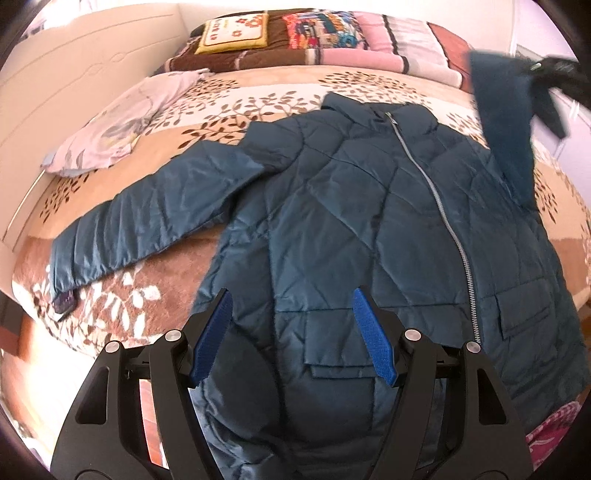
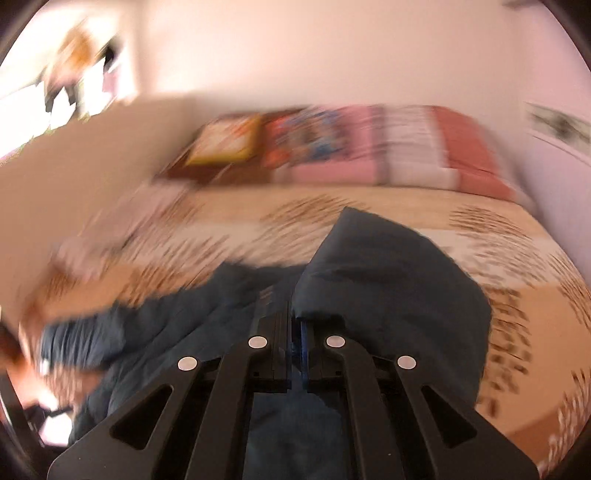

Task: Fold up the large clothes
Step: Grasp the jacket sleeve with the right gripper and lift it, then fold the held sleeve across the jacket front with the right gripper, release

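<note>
A dark teal quilted jacket (image 1: 369,221) lies front up on the bed, zipper closed, its left sleeve (image 1: 147,221) spread out to the left. My left gripper (image 1: 291,317) is open and empty, hovering above the jacket's lower hem near a flap pocket (image 1: 332,339). My right gripper (image 2: 293,321) is shut on the jacket's right sleeve (image 2: 388,280) and holds it lifted above the bed; in the left wrist view that raised sleeve (image 1: 506,122) hangs at the upper right. The right wrist view is blurred by motion.
The bed has a beige leaf-patterned blanket (image 1: 258,96). A pale lilac garment (image 1: 122,122) lies at the left. Patterned pillows (image 1: 317,29) and folded blankets (image 1: 388,48) are stacked at the headboard end. A cream wall panel (image 1: 55,74) runs along the left side.
</note>
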